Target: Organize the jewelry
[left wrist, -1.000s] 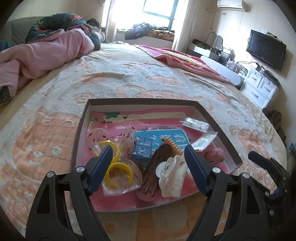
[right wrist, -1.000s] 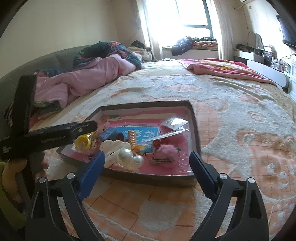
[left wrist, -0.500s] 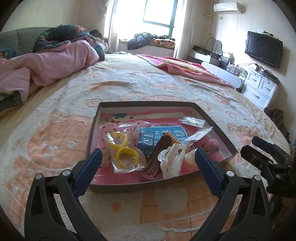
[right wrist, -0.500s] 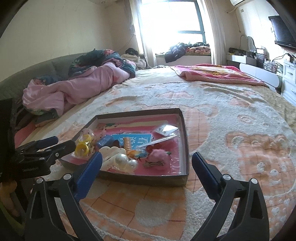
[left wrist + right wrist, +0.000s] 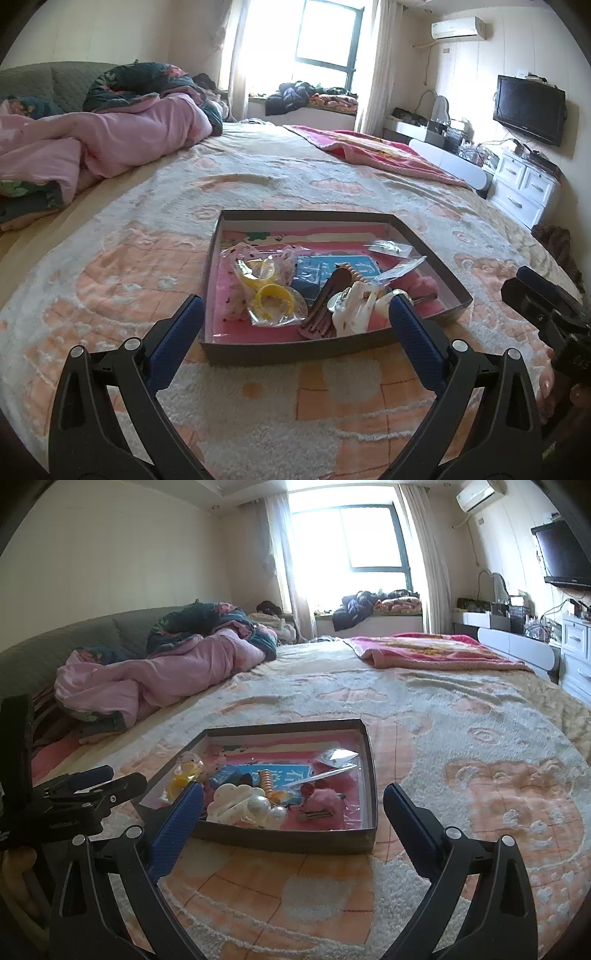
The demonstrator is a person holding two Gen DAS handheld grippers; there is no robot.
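A wide bed under a peach-and-cream blanket carries a shallow dark tray near its front edge. In the tray lie hair clips, yellow bangles (bagged) and a white claw clip. The left gripper and right gripper both stand spread apart, empty, short of the tray.

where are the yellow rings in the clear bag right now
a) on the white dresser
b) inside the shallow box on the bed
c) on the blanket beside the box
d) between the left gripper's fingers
b: the yellow rings lie in their clear bag inside the shallow box on the bed, ahead of the open, empty left gripper.
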